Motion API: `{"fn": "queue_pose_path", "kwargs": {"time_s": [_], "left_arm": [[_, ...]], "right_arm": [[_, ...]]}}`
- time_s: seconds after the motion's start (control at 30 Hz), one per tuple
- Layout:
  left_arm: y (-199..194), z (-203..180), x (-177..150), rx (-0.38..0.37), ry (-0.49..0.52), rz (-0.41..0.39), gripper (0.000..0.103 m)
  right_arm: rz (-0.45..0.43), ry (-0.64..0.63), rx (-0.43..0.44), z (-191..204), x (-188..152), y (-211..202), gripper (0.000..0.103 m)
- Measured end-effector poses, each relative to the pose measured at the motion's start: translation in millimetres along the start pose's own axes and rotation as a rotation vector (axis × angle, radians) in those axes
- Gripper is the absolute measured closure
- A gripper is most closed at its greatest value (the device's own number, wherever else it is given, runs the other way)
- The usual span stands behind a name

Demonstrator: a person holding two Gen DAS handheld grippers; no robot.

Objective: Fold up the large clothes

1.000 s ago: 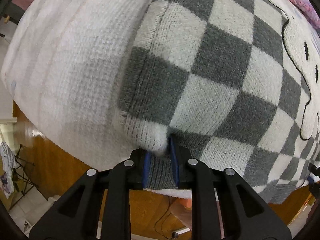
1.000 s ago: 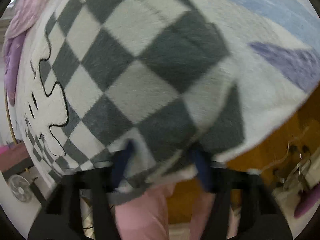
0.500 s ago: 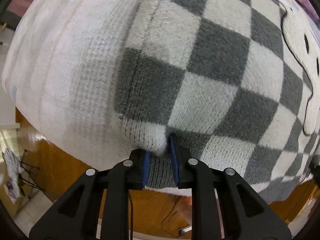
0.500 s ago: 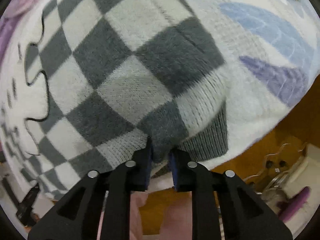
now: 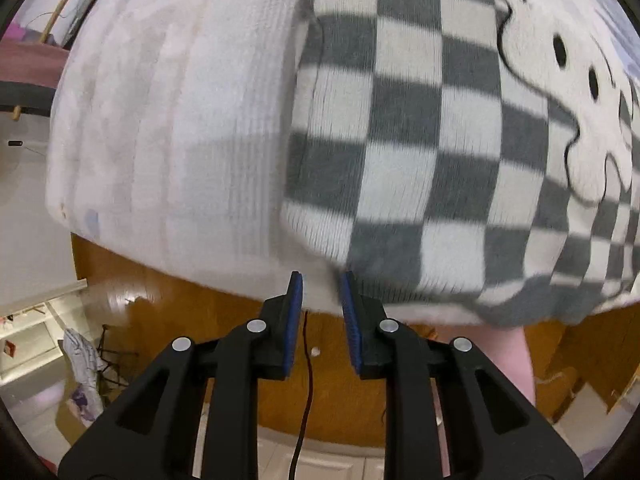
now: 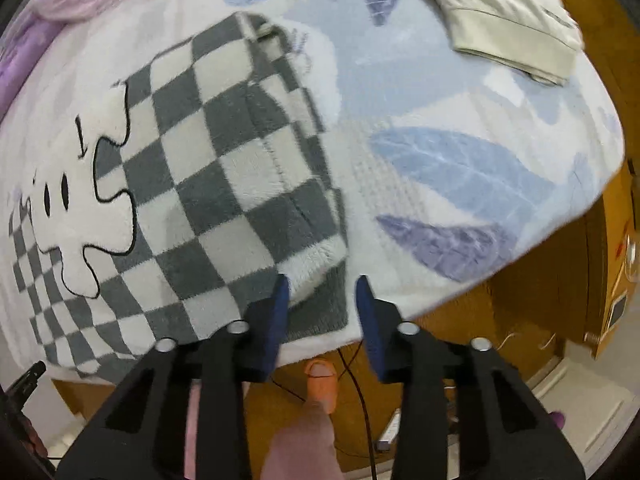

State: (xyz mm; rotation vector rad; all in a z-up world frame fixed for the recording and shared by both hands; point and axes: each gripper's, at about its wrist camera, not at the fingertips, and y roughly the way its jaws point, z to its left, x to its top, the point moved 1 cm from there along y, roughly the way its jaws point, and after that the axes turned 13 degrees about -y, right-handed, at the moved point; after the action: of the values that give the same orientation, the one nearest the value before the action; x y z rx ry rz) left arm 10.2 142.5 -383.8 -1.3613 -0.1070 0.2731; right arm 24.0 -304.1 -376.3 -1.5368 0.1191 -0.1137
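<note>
Under my view a bed (image 6: 460, 92) spreads wide, its white cover printed with blue and violet leaves (image 6: 452, 168). Its wooden frame (image 5: 192, 312) runs orange-brown along the near edge. Below lies pale tiled floor (image 5: 332, 460), crossed by a dark cable (image 5: 306, 368). Off the bed's left corner stand white shelves (image 5: 32, 332) and a cloth-draped folding rack (image 5: 86, 360).

the sweater (image 6: 208, 184) lies on the bed (image 6: 460, 168); a second garment (image 6: 508, 20) lies well behind, to its right.
</note>
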Motion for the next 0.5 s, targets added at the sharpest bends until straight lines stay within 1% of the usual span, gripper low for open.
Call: {"fn": "queue_pose_path", "kwargs": {"time_s": [0.03,0.1,0.13,0.17,0.2,0.23,0.3,0.33,0.37,0.4,0.47,0.5], "left_arm": [[3,6,-3,0.002,-0.01,0.015,0.082],[14,13,-5,0.014,-0.035,0.026,0.082],[19,14,-2,0.015,-0.058,0.031,0.082],[21,12,2,0.006,-0.076,0.027,0.082],[27,9,6,-0.007,-0.091,0.012,0.082],[34,3,12,0.005,-0.102,0.015,0.082],[51,-7,20,0.0,-0.108,0.053,0.083],[66,-10,24,0.003,-0.119,0.077,0.083],[84,-12,27,0.025,-0.124,0.113,0.084],[95,-14,26,0.027,-0.124,0.138,0.084],[94,-16,29,0.034,-0.101,0.144,0.084],[87,-17,29,0.04,-0.08,0.147,0.083]], "right_arm": [[0.017,-0.01,0.006,3,2,7,0.077],[0.102,-0.033,-0.011,4,5,41,0.077],[0.133,-0.037,-0.022,5,5,54,0.077],[0.183,-0.047,-0.043,6,6,75,0.077],[0.191,-0.049,-0.045,7,8,83,0.076],[0.186,-0.041,-0.047,6,11,89,0.076],[0.21,-0.003,-0.034,2,15,91,0.076],[0.217,0.007,-0.023,0,16,90,0.076],[0.222,0.017,-0.007,-3,16,88,0.076],[0.228,0.031,0.013,-8,16,85,0.076],[0.233,0.059,0.042,-19,19,78,0.076],[0.223,0.074,0.054,-24,22,70,0.076]]}}
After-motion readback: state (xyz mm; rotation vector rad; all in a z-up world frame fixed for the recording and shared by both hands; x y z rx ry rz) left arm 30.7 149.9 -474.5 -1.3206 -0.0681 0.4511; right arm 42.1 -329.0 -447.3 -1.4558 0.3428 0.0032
